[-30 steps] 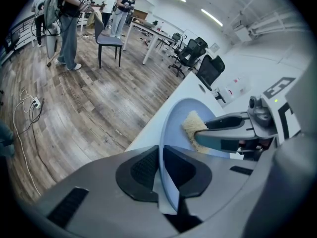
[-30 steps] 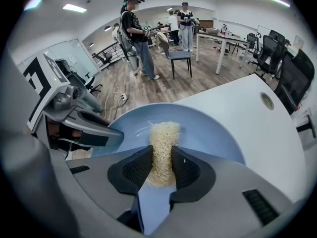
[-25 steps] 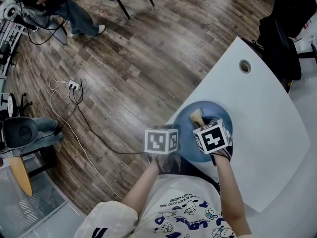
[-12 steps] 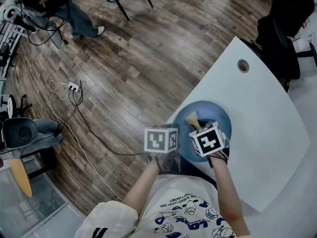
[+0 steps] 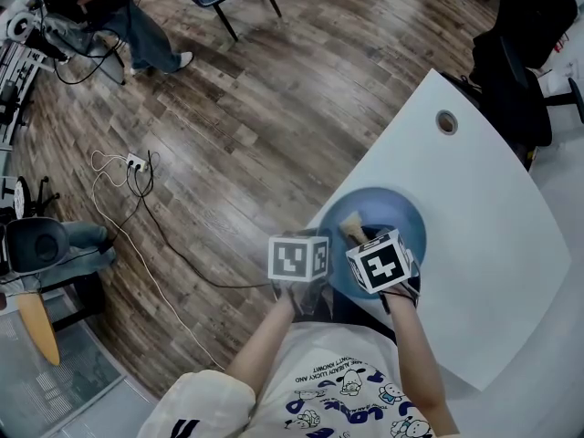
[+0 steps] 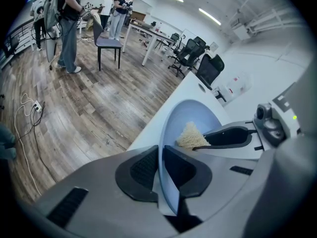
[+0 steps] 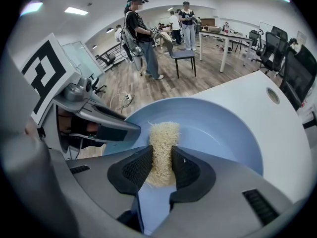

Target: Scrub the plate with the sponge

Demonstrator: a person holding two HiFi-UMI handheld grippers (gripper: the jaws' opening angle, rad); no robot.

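Plate (image 5: 406,219), one blue dish, is lying at the white table's (image 5: 493,245) near edge, carrying a single straw-coloured sponge (image 7: 163,138). Left gripper (image 6: 161,168) is pinching the plate's rim. Right gripper (image 7: 161,166) is squeezing the sponge over the plate's hollow. Shirt lettering is showing too small to read.

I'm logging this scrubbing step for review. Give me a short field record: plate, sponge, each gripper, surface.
plate: blue plate, at the near edge of the table
sponge: pale fibrous sponge, lying against the plate's inner face
left gripper: shut on the plate's rim
right gripper: shut on the sponge
surface: white table
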